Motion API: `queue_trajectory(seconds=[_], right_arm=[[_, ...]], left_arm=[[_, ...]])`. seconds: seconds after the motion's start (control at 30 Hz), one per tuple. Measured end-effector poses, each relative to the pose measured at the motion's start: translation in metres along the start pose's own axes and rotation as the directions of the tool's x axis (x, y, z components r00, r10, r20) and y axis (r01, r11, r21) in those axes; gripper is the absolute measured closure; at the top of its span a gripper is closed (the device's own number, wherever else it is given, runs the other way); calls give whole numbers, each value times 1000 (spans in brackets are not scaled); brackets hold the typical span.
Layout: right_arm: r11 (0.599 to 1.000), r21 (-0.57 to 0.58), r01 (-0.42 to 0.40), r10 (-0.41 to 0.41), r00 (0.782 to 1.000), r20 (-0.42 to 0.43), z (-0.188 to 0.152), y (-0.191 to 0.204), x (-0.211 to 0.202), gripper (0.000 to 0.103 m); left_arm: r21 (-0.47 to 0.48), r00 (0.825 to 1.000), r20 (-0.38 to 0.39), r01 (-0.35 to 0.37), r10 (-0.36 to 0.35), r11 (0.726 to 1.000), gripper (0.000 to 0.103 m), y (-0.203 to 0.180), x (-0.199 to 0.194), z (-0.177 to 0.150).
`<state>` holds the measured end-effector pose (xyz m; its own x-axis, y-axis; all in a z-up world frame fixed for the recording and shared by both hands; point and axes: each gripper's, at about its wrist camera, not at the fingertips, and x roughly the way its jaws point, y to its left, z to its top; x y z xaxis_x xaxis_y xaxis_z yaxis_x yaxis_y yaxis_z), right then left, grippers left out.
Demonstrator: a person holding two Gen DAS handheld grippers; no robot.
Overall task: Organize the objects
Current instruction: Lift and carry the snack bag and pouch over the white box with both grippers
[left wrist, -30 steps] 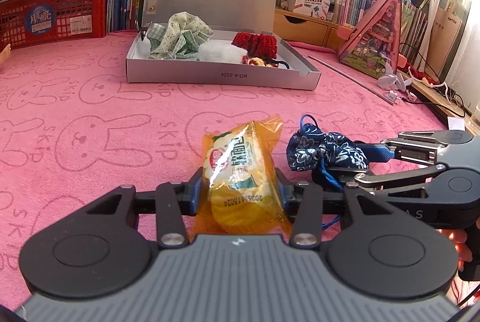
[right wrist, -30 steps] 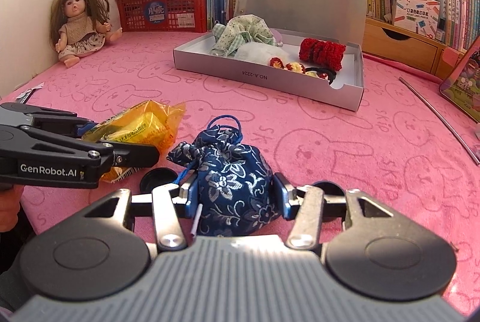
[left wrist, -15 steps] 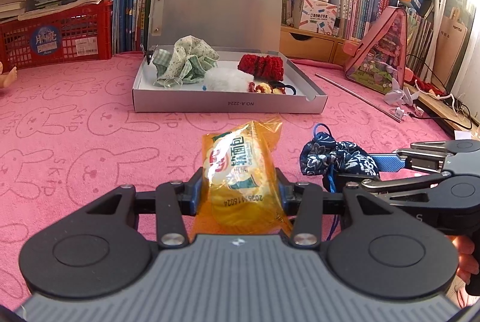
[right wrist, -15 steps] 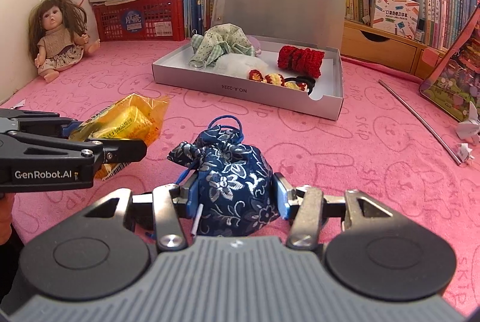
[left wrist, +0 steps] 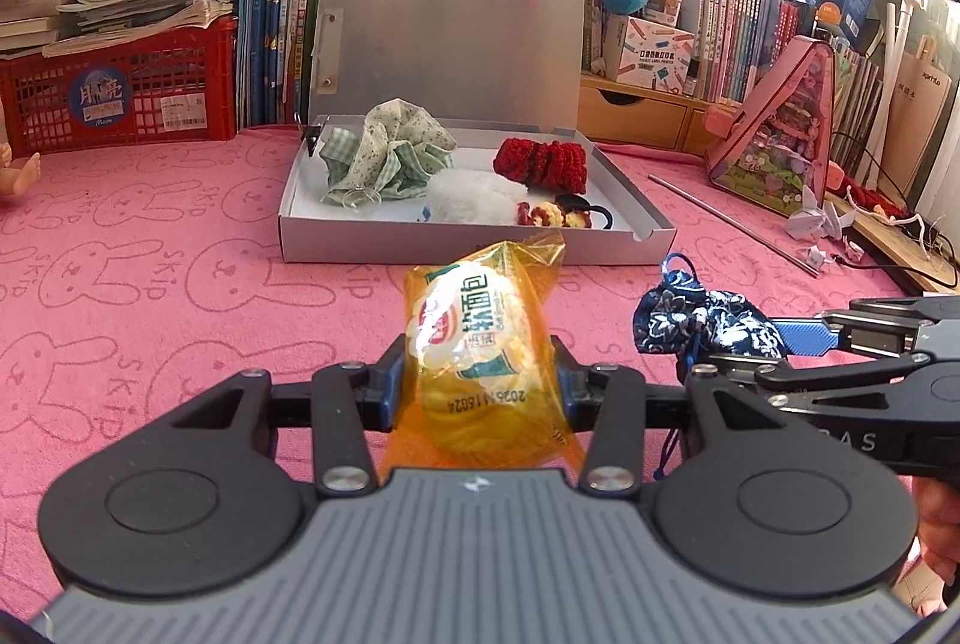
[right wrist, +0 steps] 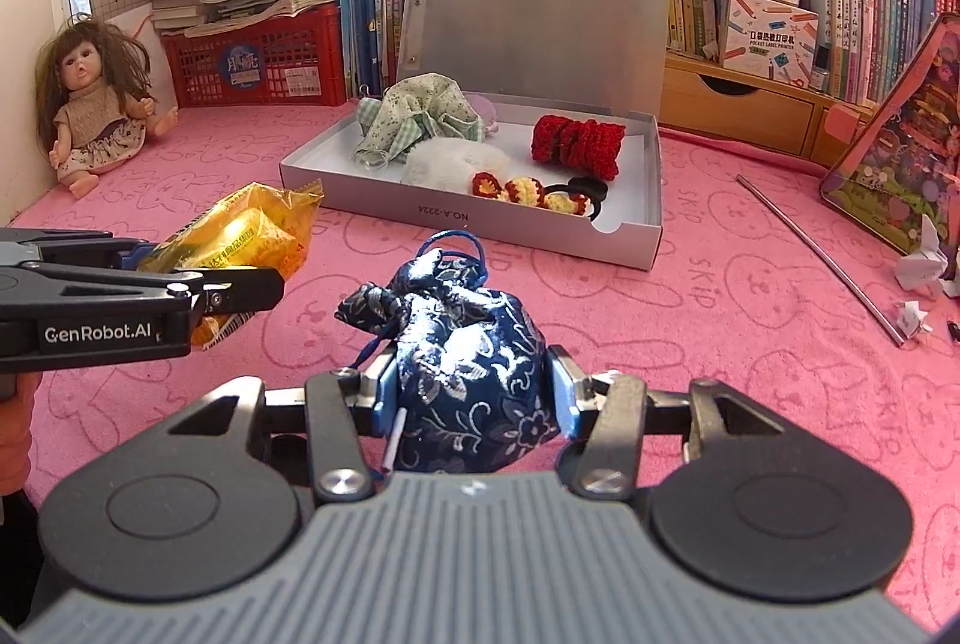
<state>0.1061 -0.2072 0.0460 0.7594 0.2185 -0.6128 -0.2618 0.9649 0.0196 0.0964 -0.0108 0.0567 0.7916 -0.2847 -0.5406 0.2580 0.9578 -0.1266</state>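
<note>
**Two items held clear of the pink mat, short of the open box**

Left wrist view: The left gripper [left wrist: 480,380] is closed on a yellow bread packet [left wrist: 483,350], which is pinched on both sides by the blue pads and stands upright between them. The grey cardboard box [left wrist: 468,248] is seen beyond the packet, its lid raised at the back. Inside the box a green checked cloth [left wrist: 390,152] is lying at the left, a red crocheted piece [left wrist: 540,162] at the right, a white fluffy item [left wrist: 474,197] between them, and small crocheted hair ties [left wrist: 555,213] near the front wall. To the right of the box's front corner the right gripper [left wrist: 750,344] is seen from the side, with a blue floral pouch [left wrist: 702,323] clamped at its tips.

Right wrist view: The right gripper [right wrist: 474,386] is closed on the blue floral pouch [right wrist: 462,362], whose drawstring loop is pointed toward the grey cardboard box [right wrist: 480,218]. The left gripper [right wrist: 240,278] is entering left of the box, the yellow bread packet [right wrist: 246,236] gripped in it. A doll [right wrist: 90,104] is seated far left of the box, on the pink bunny-print mat [right wrist: 750,314]. A metal rod [right wrist: 822,260] is lying right of the box.
</note>
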Motion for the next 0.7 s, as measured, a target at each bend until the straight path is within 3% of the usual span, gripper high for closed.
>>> queue_trajectory(seconds=[0.5, 0.7], right_arm=[[998, 38, 50, -51, 999, 4, 25, -13, 14, 50], [995, 82, 54, -55, 998, 5, 39, -28, 23, 50]], left_arm=[[-12, 1000, 18, -19, 19, 1000, 52, 11, 16, 28], [-45, 1000, 27, 14, -13, 999, 52, 19, 28, 45]])
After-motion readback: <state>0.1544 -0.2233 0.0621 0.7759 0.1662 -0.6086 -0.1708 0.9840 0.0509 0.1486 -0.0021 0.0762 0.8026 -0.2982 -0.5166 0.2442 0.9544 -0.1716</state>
